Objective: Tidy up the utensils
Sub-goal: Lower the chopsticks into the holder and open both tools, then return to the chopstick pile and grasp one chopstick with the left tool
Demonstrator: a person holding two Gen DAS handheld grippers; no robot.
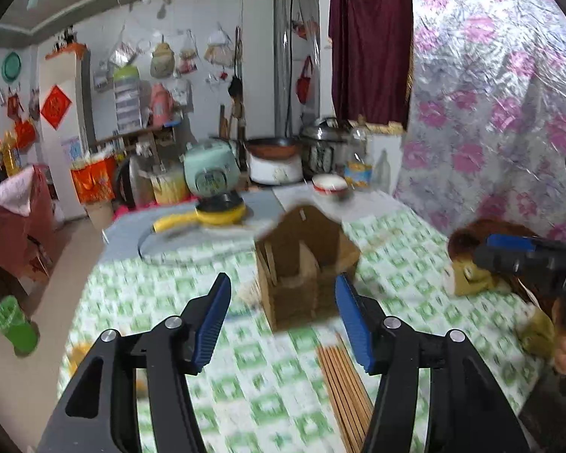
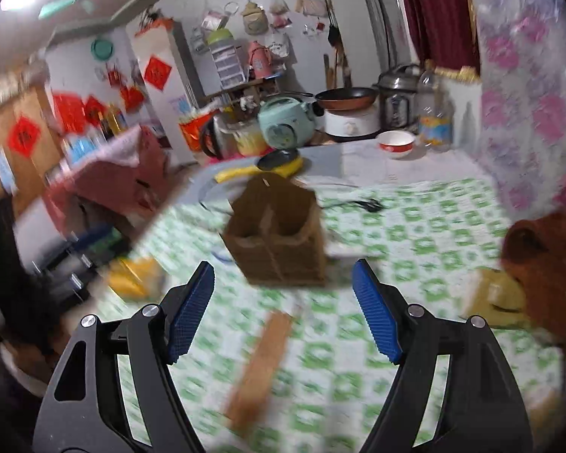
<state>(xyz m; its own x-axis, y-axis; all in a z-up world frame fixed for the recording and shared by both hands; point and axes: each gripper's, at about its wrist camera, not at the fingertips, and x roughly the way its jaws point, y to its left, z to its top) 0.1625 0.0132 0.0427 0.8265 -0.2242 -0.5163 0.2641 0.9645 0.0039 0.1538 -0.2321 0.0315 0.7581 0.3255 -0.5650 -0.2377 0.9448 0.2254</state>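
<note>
Checked tablecloth (image 1: 283,370), both claws spread and empty, left claw (image 1: 283,321), right claw (image 2: 283,309), chopsticks (image 1: 343,389) below, holder (image 1: 302,264) ahead

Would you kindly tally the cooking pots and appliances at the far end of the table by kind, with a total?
Rice cooker, mint green: 1
Frying pan, brown, on the white pot: 1
White pot: 1
Steel pressure cooker: 1
Yellow pan with handle: 1
Total: 5
</note>
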